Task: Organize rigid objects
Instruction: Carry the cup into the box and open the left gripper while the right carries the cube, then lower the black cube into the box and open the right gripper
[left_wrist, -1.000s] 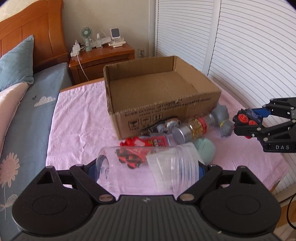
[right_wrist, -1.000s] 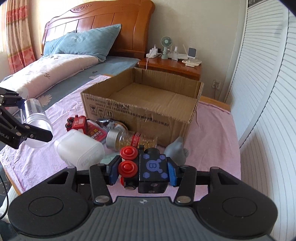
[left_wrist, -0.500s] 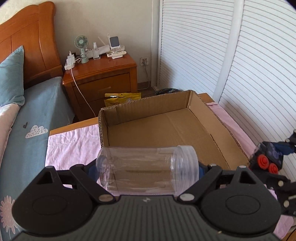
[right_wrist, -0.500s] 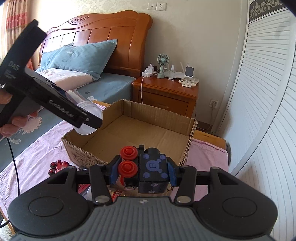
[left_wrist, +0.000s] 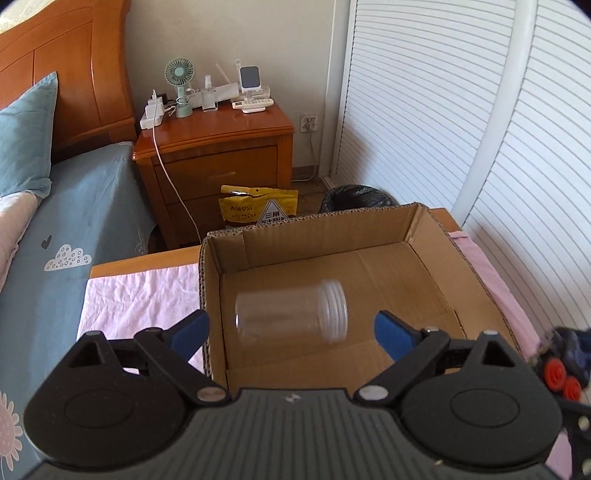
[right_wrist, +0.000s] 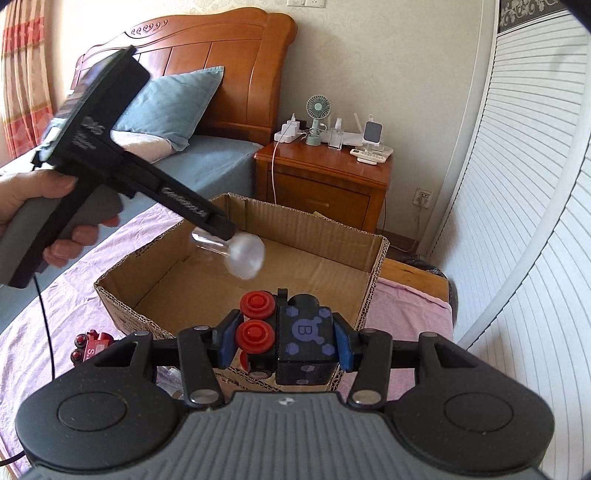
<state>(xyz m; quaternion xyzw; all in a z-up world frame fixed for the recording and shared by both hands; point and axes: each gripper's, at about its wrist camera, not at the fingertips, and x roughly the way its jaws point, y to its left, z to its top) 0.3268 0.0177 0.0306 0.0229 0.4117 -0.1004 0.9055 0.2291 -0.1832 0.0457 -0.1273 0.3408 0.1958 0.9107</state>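
Note:
A clear plastic jar (left_wrist: 291, 314) drops, blurred, over the inside of the cardboard box (left_wrist: 413, 229). My left gripper (left_wrist: 291, 332) hangs above the box with its jaws opening, both blue pads clear of the jar. From the right wrist view the same jar (right_wrist: 240, 251) falls just below the left gripper's black fingertips (right_wrist: 218, 225), over the box (right_wrist: 376, 266). My right gripper (right_wrist: 282, 338) is shut on a black toy car with red wheels (right_wrist: 295, 332), held above the box's near edge. That toy (left_wrist: 561, 369) also shows at the right edge of the left view.
A red toy (right_wrist: 90, 343) lies on the pink cloth (right_wrist: 55, 306) left of the box. A wooden nightstand (left_wrist: 214, 155) with a fan and chargers stands behind, a yellow bag (left_wrist: 255, 210) and bin on the floor. Louvred doors run along the right. A hand (right_wrist: 33, 210) grips the left tool.
The left gripper moved forward over the box and its jaws spread, letting the jar go; the jar now falls free. The right gripper carried the toy car up to the box's near edge.

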